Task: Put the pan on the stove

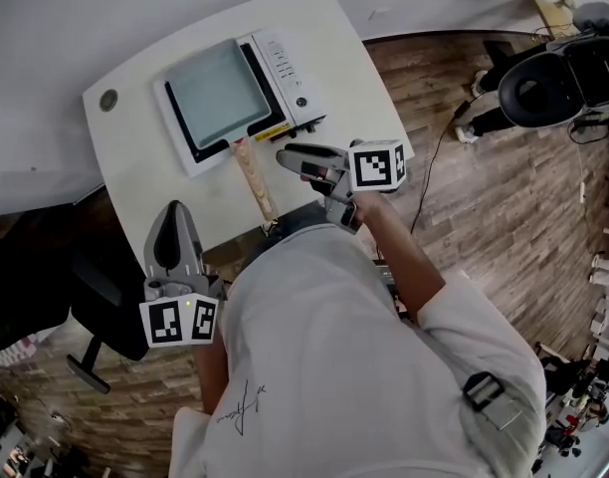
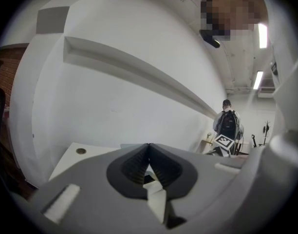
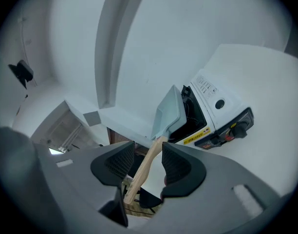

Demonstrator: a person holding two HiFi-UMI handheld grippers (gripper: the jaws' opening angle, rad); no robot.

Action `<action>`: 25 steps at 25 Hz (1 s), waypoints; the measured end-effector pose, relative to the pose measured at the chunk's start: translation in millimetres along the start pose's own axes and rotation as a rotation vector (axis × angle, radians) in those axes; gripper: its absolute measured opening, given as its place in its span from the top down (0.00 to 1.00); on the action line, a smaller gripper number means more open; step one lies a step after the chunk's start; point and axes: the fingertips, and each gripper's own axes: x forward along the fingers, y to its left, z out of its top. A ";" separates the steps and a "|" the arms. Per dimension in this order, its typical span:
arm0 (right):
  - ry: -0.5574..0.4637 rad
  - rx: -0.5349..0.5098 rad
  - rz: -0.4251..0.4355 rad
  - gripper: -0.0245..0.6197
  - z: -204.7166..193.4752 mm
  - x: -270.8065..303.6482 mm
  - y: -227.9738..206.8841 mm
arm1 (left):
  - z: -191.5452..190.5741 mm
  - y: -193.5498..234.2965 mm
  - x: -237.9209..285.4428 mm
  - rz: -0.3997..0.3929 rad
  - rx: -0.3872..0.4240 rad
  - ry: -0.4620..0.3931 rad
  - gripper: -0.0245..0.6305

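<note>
1. On the stove (image 1: pixel 285 68), a yellow label strip (image 1: pixel 272 132) runs along the front edge. The strip carries print, as does the white control panel beside the pan, but all of it is too small to read. The right gripper view shows the same strip (image 3: pixel 197 135) next to a dark knob (image 3: pixel 240 127).
2. Each gripper's cube bears black-and-white square markers and no words.
3. The pan (image 1: pixel 217 93) is square and pale grey-blue. It sits on the stove's burner side, left of the control panel, on the white table (image 1: pixel 354 58). Its inside shows as one plain flat surface.
4. The pan's wooden handle (image 1: pixel 255 179) gives its long axis. It leaves the near edge of the pan and points across the table toward the person, past the stove's front.
5. The right gripper (image 1: pixel 288 155) hovers just right of the handle with its jaws spread apart, clasping nothing. In the right gripper view (image 3: pixel 148 150), the handle (image 3: pixel 139 177) shows through the gap, with the pan (image 3: pixel 169 113) and stove (image 3: pixel 222 106) beyond.
6. The left gripper (image 1: pixel 175 212) hangs at the table's near-left edge, well apart from the pan. Its jaws (image 2: pixel 149 150) are pressed together with nothing between them.
7. A round grommet (image 1: pixel 108 100) sits in the table's far-left corner.
</note>
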 end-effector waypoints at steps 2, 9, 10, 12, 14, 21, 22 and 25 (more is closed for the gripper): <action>-0.011 -0.071 -0.031 0.70 6.9 -4.3 7.0 | 3.6 1.4 -0.7 -0.007 -0.007 -0.011 0.96; -0.126 -0.271 -0.166 0.83 35.1 -33.6 32.2 | 8.4 2.1 -8.4 -0.021 -0.028 -0.032 0.96; -0.141 -0.294 -0.185 0.85 39.0 -37.6 35.3 | 10.0 2.1 -9.4 -0.024 -0.032 -0.036 0.96; -0.156 -0.330 -0.204 0.87 44.5 -42.3 40.7 | 12.2 3.2 -10.0 -0.027 -0.033 -0.045 0.96; -0.168 -0.354 -0.213 0.88 48.3 -46.9 45.9 | 12.8 4.0 -10.3 -0.029 -0.032 -0.051 0.96; -0.188 -0.491 -0.287 0.95 51.9 -63.2 60.7 | 17.8 2.6 -13.2 -0.032 -0.049 -0.060 0.96; -0.189 -0.512 -0.288 0.96 51.5 -64.3 64.5 | 18.3 2.7 -13.2 -0.032 -0.048 -0.061 0.96; -0.190 -0.560 -0.279 0.96 49.6 -67.5 77.2 | 17.2 2.4 -14.1 -0.033 -0.051 -0.056 0.96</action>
